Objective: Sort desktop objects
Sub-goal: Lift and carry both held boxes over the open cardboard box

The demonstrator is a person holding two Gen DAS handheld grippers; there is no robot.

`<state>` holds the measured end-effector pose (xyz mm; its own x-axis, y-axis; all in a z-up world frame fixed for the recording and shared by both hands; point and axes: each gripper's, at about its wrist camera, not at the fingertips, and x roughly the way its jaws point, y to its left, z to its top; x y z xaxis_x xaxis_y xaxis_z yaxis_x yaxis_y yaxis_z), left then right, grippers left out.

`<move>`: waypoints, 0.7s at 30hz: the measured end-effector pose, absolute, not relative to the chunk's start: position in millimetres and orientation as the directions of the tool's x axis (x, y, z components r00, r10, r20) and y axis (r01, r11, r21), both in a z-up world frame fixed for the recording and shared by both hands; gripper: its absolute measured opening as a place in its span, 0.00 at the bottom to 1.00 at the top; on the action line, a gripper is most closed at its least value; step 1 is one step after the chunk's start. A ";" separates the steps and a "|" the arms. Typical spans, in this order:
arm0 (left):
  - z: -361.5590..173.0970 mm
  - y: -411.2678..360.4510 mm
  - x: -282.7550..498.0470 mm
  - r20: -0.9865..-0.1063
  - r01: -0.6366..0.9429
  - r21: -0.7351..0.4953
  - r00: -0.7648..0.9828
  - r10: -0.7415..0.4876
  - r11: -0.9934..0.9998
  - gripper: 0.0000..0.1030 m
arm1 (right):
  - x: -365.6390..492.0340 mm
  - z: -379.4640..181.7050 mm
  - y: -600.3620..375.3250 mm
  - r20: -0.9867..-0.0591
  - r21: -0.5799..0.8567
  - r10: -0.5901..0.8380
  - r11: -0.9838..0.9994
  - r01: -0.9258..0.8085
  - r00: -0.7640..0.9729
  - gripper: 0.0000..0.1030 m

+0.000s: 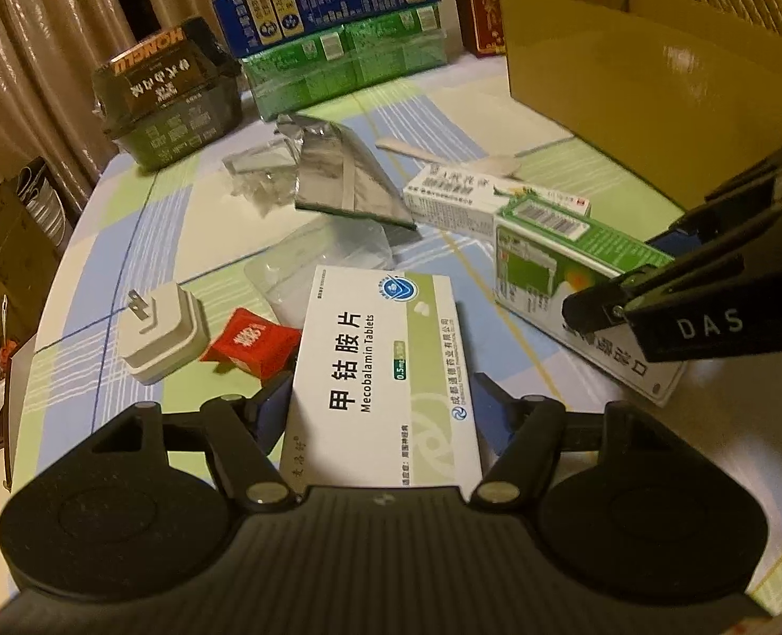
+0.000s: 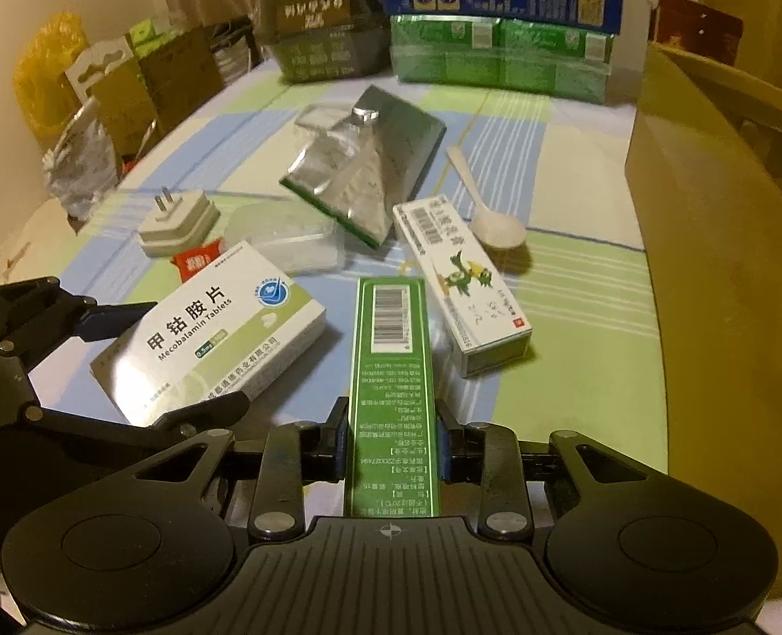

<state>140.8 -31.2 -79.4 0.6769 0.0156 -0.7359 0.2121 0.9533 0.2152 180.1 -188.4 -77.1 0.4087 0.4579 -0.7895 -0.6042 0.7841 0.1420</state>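
My left gripper is shut on a white Mecobalamin Tablets box, gripping its two long sides low over the checked tablecloth. In the right wrist view that box lies flat between the left gripper's fingers. My right gripper is shut on a long green medicine box with its barcode facing up. From the left wrist view the green box stands on its long edge with the right gripper on it. I cannot tell whether either box touches the table.
A white-green medicine box, white spoon, silver foil pouch, clear blister tray, white charger plug and red packet lie ahead. An open cardboard box stands right. Stacked cartons line the back.
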 end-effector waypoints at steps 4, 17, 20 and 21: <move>-70.9 -29.2 136.0 -0.725 0.201 0.201 0.688 0.007 0.959 0.65 | 171.1 -66.1 -194.7 -0.764 0.142 0.471 0.789 -0.598 0.440 0.26; -33.3 -33.4 121.4 -0.687 0.184 0.095 0.723 -0.069 0.978 0.65 | 156.9 -25.1 -223.5 -0.663 0.167 0.500 0.824 -0.542 0.557 0.26; -14.0 -44.2 118.9 -0.659 0.192 0.079 0.746 -0.093 0.978 0.65 | 154.6 -0.1 -235.5 -0.618 0.148 0.496 0.835 -0.530 0.609 0.26; -7.0 -48.9 119.0 -0.649 0.199 0.070 0.753 -0.107 0.978 0.65 | 154.7 8.9 -240.8 -0.604 0.139 0.492 0.839 -0.525 0.627 0.26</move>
